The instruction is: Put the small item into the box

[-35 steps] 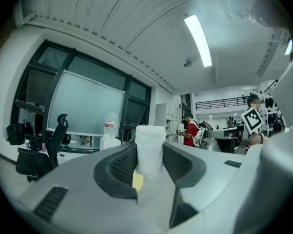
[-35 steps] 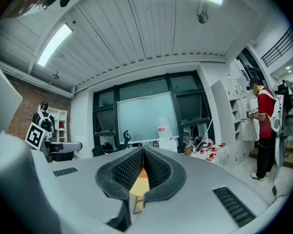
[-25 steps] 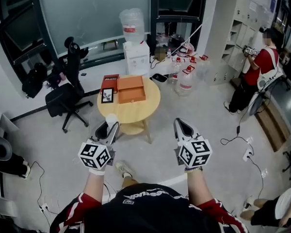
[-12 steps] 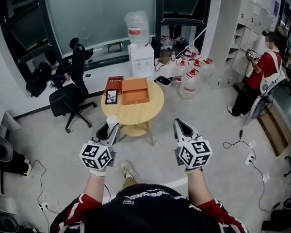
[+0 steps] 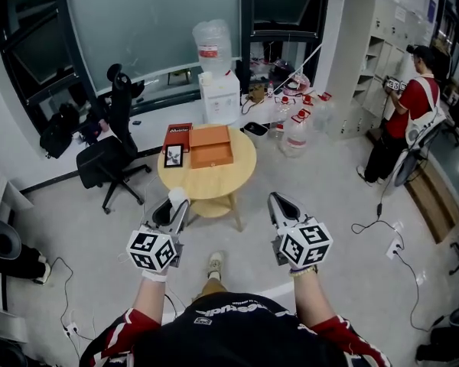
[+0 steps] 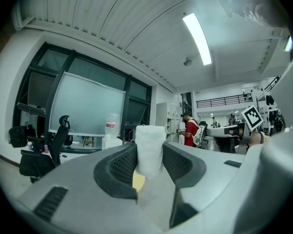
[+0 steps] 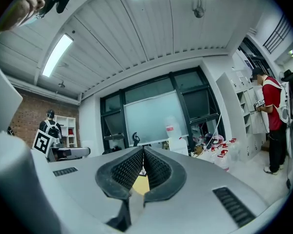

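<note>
Closest in, the left gripper [image 5: 174,205] points level, its jaws clamped on the small white item [image 6: 149,149]. The item stands upright between the pads and pokes out above them, which looks like a secure carrying grip. Beside it, the right gripper [image 5: 281,203] has its jaws pressed together with nothing in them, perhaps kept free to steady the box. Farther ahead, across open floor [image 5: 314,182], the round worktop [image 5: 206,182] carries the orange box [image 5: 211,145], well apart from the item, so the approach must come first.
</note>
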`<state>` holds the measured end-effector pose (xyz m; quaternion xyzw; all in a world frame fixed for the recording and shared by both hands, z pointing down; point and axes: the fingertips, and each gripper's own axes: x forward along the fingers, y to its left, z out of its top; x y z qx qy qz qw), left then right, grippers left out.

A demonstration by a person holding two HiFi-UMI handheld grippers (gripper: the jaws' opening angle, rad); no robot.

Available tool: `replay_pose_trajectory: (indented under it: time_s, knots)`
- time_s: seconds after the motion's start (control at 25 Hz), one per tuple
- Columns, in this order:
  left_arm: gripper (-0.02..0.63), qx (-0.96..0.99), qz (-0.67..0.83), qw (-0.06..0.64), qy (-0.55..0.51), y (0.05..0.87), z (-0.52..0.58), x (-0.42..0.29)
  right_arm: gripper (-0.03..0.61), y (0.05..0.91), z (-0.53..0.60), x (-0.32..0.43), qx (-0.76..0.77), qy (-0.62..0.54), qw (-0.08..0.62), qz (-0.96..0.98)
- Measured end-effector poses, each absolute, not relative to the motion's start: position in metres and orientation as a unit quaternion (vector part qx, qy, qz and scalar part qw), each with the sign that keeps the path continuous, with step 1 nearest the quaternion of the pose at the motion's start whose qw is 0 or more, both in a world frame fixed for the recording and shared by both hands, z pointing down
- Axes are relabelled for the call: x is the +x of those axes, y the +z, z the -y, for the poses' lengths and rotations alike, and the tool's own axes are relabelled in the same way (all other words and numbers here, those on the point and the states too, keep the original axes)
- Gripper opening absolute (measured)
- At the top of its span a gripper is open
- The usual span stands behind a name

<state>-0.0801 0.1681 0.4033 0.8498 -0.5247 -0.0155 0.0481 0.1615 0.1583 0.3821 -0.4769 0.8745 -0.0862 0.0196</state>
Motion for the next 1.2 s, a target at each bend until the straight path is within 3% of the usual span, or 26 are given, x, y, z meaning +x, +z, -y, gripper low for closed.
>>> replay_pose_trajectory:
  time_s: [1.2]
  knots:
    - [0.170, 0.850, 0.524, 0.053, -0.018, 0.407, -0.123, -0.088, 0.029, 0.386, -0.115, 0.156, -0.481, -0.087, 0.003, -0.872]
